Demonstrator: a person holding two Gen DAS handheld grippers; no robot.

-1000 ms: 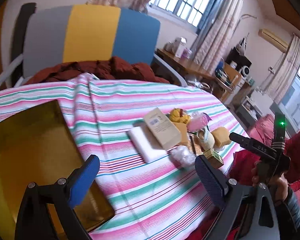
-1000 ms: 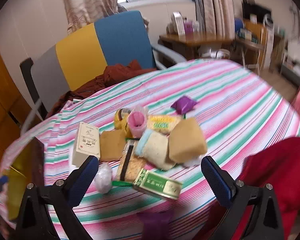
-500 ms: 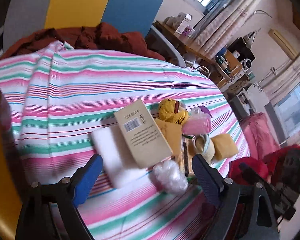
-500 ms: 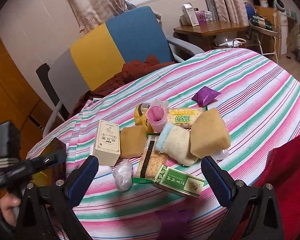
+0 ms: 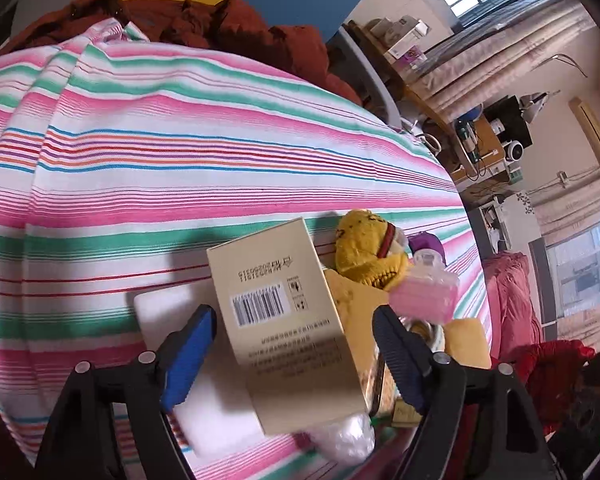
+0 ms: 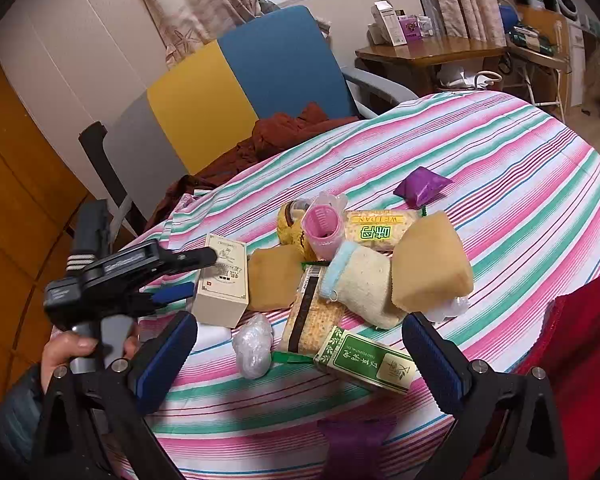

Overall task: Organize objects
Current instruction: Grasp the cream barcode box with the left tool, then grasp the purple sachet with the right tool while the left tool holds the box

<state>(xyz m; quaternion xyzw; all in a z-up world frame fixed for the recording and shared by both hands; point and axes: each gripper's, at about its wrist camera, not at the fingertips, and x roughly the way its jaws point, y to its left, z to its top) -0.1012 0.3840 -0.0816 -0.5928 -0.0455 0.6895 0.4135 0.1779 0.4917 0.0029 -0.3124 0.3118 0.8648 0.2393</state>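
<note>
Left tongs (image 5: 290, 354), jaws just narrowing yet still clear of the cream box (image 5: 284, 320) between them at lower centre of the frame, straddle that box on the striped bench (image 5: 180, 152), while right tongs (image 6: 300, 360) hang open above the green box (image 6: 364, 360).

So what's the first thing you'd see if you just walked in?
Probably the messy pile of packets and cloths in the middle of the bright striped tablecloth. Then the left claw, open around a cream box at the pile's edge. Behind stands a yellow-and-blue chair.
</note>
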